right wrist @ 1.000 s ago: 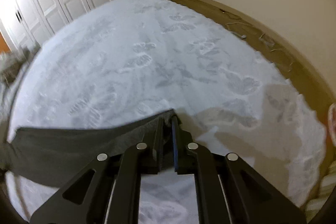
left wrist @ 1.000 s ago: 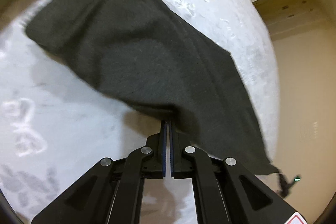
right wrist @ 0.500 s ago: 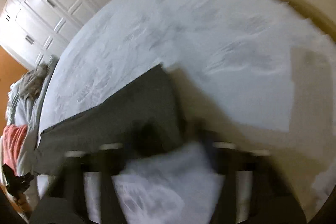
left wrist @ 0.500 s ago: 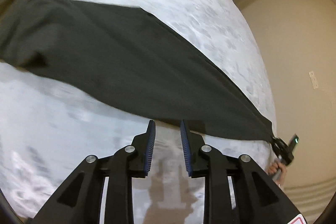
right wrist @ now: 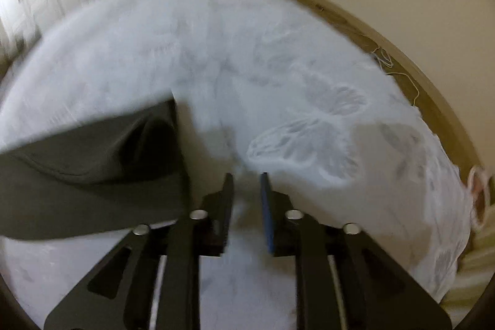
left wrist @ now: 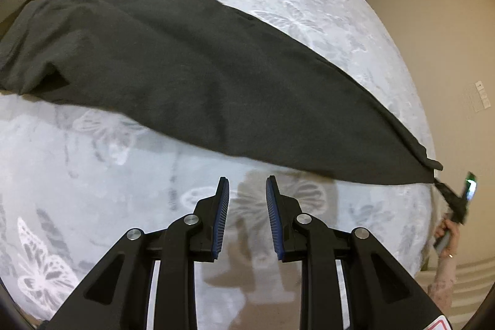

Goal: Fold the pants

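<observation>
Left wrist view: the dark grey pants [left wrist: 191, 76] lie spread lengthwise across the white butterfly-print bedspread [left wrist: 92, 175], one long band from far left to the right edge of the bed. Looks like the legs are laid one on the other, so a first lengthwise fold seems done; the crosswise folds are not yet made, by this reading. Fabric is soft knit, mostly flat, w/ a shallow ridge and a turned-under flap near the left end. Right end tapers to a narrow tip. The left gripper [left wrist: 247, 190] hovers just short of the near edge of the pants, jaws spread apart, blue pads bare, nothing btwn them. At far right the right gripper [left wrist: 454, 200] sits at the tip of the pants, w/ the person's hand [left wrist: 447, 234] below it; too small here to tell if it touches the cloth.

Right wrist view, blurry: one end of the pants [right wrist: 92, 175] lies left of the fingers, w/ the opening gaping slightly and the near corner just beside the left finger. The right gripper [right wrist: 246, 184] has its jaws apart, only bedspread [right wrist: 309, 113] btwn them, gripping nothing. Both tools free, so the next grab would prob. be at one end to bring it over the other. Risk: the gaping end may bunch unless smoothed first.
</observation>
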Tool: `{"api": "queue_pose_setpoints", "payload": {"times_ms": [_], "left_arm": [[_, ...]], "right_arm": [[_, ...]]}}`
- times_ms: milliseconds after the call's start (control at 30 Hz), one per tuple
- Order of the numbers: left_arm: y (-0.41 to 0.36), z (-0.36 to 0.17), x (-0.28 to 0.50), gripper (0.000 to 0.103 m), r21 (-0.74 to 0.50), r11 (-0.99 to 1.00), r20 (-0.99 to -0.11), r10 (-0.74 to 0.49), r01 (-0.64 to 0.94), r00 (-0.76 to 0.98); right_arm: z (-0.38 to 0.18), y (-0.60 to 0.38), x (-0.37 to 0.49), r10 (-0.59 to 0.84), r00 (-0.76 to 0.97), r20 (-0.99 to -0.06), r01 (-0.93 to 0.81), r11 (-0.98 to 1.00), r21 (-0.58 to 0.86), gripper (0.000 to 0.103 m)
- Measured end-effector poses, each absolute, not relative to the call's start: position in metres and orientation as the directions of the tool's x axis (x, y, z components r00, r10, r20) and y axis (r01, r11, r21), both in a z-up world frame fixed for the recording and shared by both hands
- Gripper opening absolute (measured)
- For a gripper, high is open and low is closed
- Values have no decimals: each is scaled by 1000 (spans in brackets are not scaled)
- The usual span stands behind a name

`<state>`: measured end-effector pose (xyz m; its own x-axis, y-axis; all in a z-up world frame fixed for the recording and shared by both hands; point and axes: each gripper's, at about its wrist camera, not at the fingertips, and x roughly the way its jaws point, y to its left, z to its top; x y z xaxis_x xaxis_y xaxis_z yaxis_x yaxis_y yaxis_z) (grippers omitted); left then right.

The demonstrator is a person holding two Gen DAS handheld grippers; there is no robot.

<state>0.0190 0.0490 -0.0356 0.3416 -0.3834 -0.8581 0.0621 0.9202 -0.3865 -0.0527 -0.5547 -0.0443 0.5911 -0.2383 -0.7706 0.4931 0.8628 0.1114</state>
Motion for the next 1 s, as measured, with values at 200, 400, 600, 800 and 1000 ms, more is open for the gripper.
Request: {"api": "queue_pose_setpoints", "payload": {"times_ms": [200,400,600,800,1000], "left_arm": [[81,-34,16,22,-426,905,-829,-387,-7,404],[92,-26,7,22,-408,912,-816,-380,32,436],[94,-23,17,25,-365,930,-805,-341,48,486],[103,-32,32,25,-375,927,-806,-317,-17,500],[203,-17,6,35,-514,824,-729,-273,-240,628]], "right_arm": [[-21,-511,-32,-164,633,-756,358,928,99,47],[-55,-500,6,-288,532,-796,374,924,-84,62],[-50,-524,30,-200,577,-792,412,909,71,6],[-68,-553,36,-375,402,-835,567,818,-94,11],[-15,-469,-20,-283,638,-716,469,880,70,55]]}}
